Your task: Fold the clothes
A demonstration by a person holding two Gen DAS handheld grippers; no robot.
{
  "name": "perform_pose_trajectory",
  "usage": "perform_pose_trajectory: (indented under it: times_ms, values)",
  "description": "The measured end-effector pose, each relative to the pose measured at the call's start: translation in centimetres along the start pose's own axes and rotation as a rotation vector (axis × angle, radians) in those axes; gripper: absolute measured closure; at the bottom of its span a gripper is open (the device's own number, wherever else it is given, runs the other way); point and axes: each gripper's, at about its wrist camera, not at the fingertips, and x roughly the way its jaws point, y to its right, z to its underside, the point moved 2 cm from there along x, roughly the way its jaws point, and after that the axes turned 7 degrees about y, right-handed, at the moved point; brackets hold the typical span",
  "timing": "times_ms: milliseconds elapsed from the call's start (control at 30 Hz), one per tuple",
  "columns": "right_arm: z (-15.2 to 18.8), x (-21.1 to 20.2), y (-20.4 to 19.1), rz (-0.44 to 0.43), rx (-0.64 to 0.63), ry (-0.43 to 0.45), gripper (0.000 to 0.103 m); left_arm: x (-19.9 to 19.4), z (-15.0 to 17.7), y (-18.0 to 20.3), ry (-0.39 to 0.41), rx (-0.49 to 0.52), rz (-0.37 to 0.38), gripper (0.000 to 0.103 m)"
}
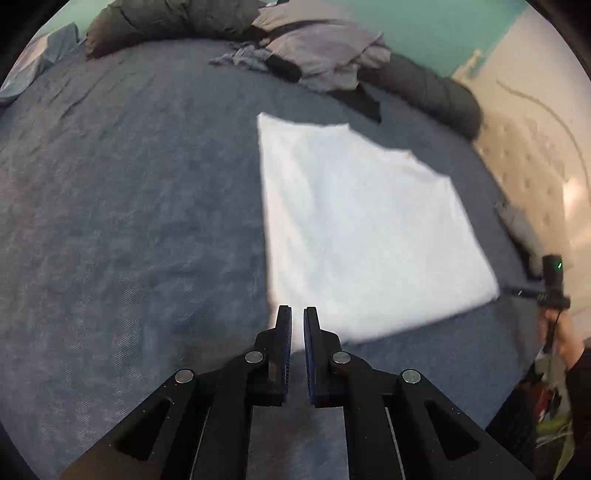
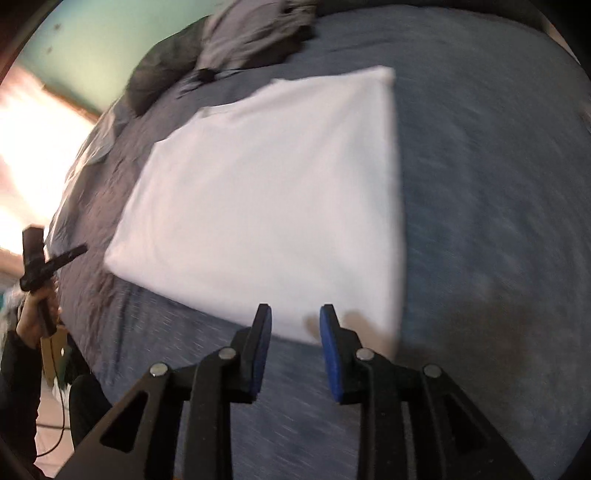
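Observation:
A white garment [image 1: 365, 229] lies folded into a flat rectangle on the blue bedspread [image 1: 129, 206]; it also shows in the right wrist view [image 2: 273, 199]. My left gripper [image 1: 297, 314] hovers above the garment's near corner with its jaws nearly closed and nothing between them. My right gripper [image 2: 295, 312] hovers above the garment's near edge, jaws apart and empty. Each view shows the other gripper held in a hand at the frame's edge: the right gripper [image 1: 552, 288] and the left gripper [image 2: 40, 266].
A pile of grey clothes [image 1: 325, 51] and dark pillows [image 1: 432, 92] lie at the far side of the bed, also in the right wrist view [image 2: 243, 33]. A tufted cream headboard [image 1: 532, 166] stands at the right. The bed's edge [image 2: 85, 325] drops off beside the person.

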Motion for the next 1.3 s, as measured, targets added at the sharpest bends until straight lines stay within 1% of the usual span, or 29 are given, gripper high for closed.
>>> perform_pose_trajectory:
  times_ms: [100,167,200,267,333,433,533,633,733,767,800,867,967,1100,1167,1233,1300]
  values:
    - [-0.6,2.8,-3.0,-0.043,-0.026,-0.019,0.076,2.9,-0.5,2.3,0.025,-0.036,0.041,0.094]
    - [-0.6,4.8,-4.9,-0.049,-0.044,-0.034,0.076,4.0,-0.1,2.6,0.022,-0.059,0.055,0.094]
    - [-0.8,6.5,-6.3,-0.047,-0.041,-0.047,0.076,4.7,0.4,2.8,0.018,-0.072,0.057,0.094]
    - [-0.7,8.0,-7.3,-0.054,-0.038,-0.066,0.076,5.9,1.5,2.9,0.002,-0.078,0.044,0.094]
    - [0.1,8.8,-8.0,-0.052,-0.064,-0.085,0.076,7.1,2.5,2.8,-0.012,-0.091,0.03,0.094]
    - [1.0,9.5,-8.4,-0.012,-0.102,-0.127,0.076,7.8,3.8,1.8,-0.006,-0.129,0.017,0.094]
    - [0.3,9.1,-9.9,-0.013,-0.139,-0.11,0.076,8.1,4.7,0.8,0.013,-0.172,0.018,0.094]
    - [-0.4,8.7,-11.5,-0.014,-0.177,-0.091,0.076,7.7,4.8,0.9,0.046,-0.174,0.019,0.094]
    - [-1.1,8.2,-13.0,-0.016,-0.215,-0.072,0.076,7.3,4.7,1.3,0.066,-0.155,0.013,0.094]
    - [-1.2,8.8,-13.6,-0.005,-0.228,-0.078,0.079,7.1,4.6,1.4,0.072,-0.148,0.011,0.094]
    - [-1.0,9.6,-13.7,0.003,-0.224,-0.09,0.086,7.1,4.5,1.5,0.075,-0.139,0.011,0.093]
    - [-0.5,11.1,-14.0,0.017,-0.216,-0.113,0.088,7.3,4.6,1.4,0.075,-0.137,0.013,0.093]
    - [1.1,12.5,-14.1,0.046,-0.218,-0.151,0.089,7.4,5.0,1.0,0.073,-0.15,0.029,0.093]
    - [2.5,11.9,-14.3,0.052,-0.226,-0.174,0.09,7.4,5.2,0.8,0.074,-0.148,0.04,0.093]
    - [2.1,11.4,-14.6,0.056,-0.239,-0.154,0.09,7.4,5.1,0.7,0.071,-0.144,0.043,0.093]
    - [0.7,10.6,-14.7,0.051,-0.228,-0.104,0.09,7.5,5.0,0.7,0.069,-0.137,0.046,0.091]
    - [-1.2,10.3,-14.8,0.053,-0.205,-0.062,0.09,7.4,5.0,0.8,0.069,-0.13,0.052,0.087]
